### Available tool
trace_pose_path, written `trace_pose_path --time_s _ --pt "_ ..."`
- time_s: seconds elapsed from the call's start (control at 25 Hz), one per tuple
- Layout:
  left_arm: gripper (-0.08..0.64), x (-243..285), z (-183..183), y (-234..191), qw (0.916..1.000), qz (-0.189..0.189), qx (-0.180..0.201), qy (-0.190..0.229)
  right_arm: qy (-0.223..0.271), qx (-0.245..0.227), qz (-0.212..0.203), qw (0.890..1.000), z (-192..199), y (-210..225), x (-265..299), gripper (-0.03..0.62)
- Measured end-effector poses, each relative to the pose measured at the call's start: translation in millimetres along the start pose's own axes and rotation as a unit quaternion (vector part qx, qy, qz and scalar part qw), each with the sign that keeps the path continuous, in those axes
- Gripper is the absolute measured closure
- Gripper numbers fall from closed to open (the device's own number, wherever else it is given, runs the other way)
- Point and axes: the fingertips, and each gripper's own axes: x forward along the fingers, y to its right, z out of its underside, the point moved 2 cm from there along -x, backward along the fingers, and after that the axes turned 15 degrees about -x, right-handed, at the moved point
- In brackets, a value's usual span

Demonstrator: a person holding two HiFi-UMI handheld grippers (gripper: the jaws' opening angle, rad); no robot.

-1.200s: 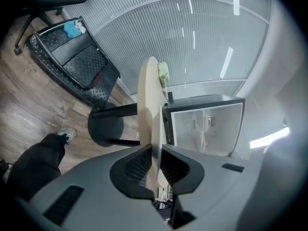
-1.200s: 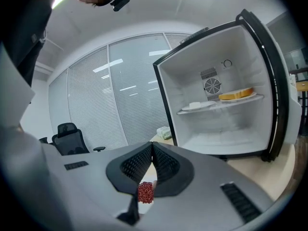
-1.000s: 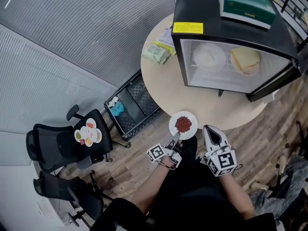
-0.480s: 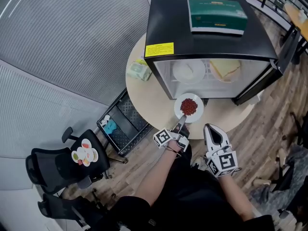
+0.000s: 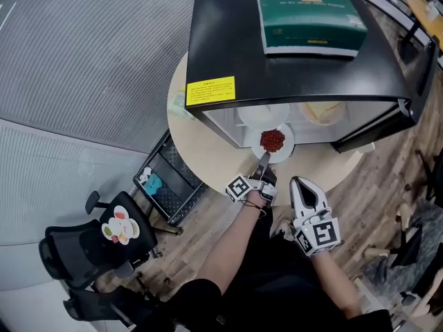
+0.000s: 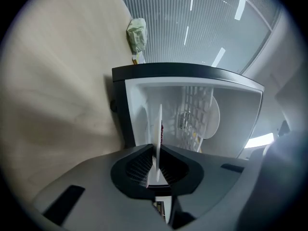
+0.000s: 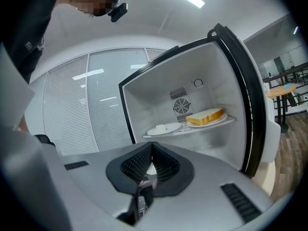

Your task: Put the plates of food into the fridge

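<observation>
Left gripper (image 5: 263, 163): we grasp the plate (image 5: 286, 144) by its rim, at the fridge (image 5: 221, 40) opening.
Right gripper (image 5: 300, 184): we have it clenched, empty, near the desk (image 5: 208, 151).

Four round white plates are in sight: a plate of red food (image 5: 273, 142), a plate with a pale mound (image 7: 163, 128) and a plate with a slab of yellow bread (image 7: 206, 117) on the one fridge shelf, and a plate of colourful pieces (image 5: 120, 225). There is one black mini fridge (image 5: 291, 61), one flat green box (image 5: 311, 23), one yellow rectangular label (image 5: 210, 90), one round pale wooden table (image 5: 201, 144), one crumpled green packet (image 6: 137, 35), one black wire trolley (image 5: 169, 178), and two black office chairs: the chair bearing a plate (image 5: 69, 254) and a second chair (image 5: 97, 303).
</observation>
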Motion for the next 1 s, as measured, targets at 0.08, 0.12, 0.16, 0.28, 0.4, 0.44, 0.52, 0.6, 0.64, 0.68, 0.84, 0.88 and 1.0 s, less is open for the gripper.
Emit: trace_pose_path --time_s 0.08,0.12,0.16,0.28,0.4,0.44,0.52,0.6,0.64,0.68,0.84,0.88,1.0 --pt "0.525 2.8 -2.5 -6.2 0.9999 -0.010 -0.001 0.005 -0.003 0.003 0.001 1.000 2.3 3.1 4.3 0.583" --pt "0.525 3.1 -4.5 -10.2 0.9998 -0.018 -0.001 0.009 -0.004 0.005 0.001 1.000 3.2 4.3 5.9 0.583" --pt "0.525 3.1 -6.8 -14.6 0.9996 -0.026 0.000 0.015 -0.005 0.006 0.001 1.000 3.9 5.4 6.9 0.583" --pt "0.525 7.4 -10.0 -20.4 0.9993 -0.026 -0.012 0.024 -0.009 0.009 0.000 1.000 5.1 8.2 8.2 0.583" --pt "0.525 15.5 -11.3 -22.1 0.9990 -0.020 -0.026 0.030 -0.011 0.010 0.004 1.000 6.3 13.2 8.3 0.583" --pt "0.525 16.5 -13.4 -25.1 0.9988 -0.026 -0.023 0.033 -0.011 0.010 0.006 1.000 6.8 15.0 8.2 0.583" --pt "0.525 17.1 -17.7 -30.1 0.9983 -0.039 -0.014 0.040 -0.013 0.012 0.009 1.000 8.1 18.0 7.7 0.583" --pt "0.525 20.0 -18.9 -30.2 0.9981 -0.042 -0.015 0.043 -0.015 0.013 0.011 1.000 9.8 20.0 6.7 0.583" --pt "0.525 22.2 -19.1 -29.7 0.9979 -0.042 -0.018 0.045 -0.016 0.014 0.012 1.000 10.7 21.0 6.2 0.583" --pt "0.525 24.7 -19.5 -29.1 0.9979 -0.041 -0.022 0.046 -0.017 0.014 0.013 1.000 11.7 21.9 5.7 0.583" --pt "0.525 28.8 -19.1 -26.2 0.9979 -0.028 -0.033 0.049 -0.019 0.019 0.015 1.000 14.8 24.1 3.1 0.583" --pt "0.525 27.5 -19.8 -27.5 0.9978 -0.033 -0.029 0.050 -0.018 0.019 0.015 1.000 14.9 24.2 2.5 0.583" --pt "0.523 27.7 -20.9 -28.6 0.9977 -0.041 -0.025 0.048 -0.017 0.019 0.015 1.000 15.6 24.9 1.3 0.583"
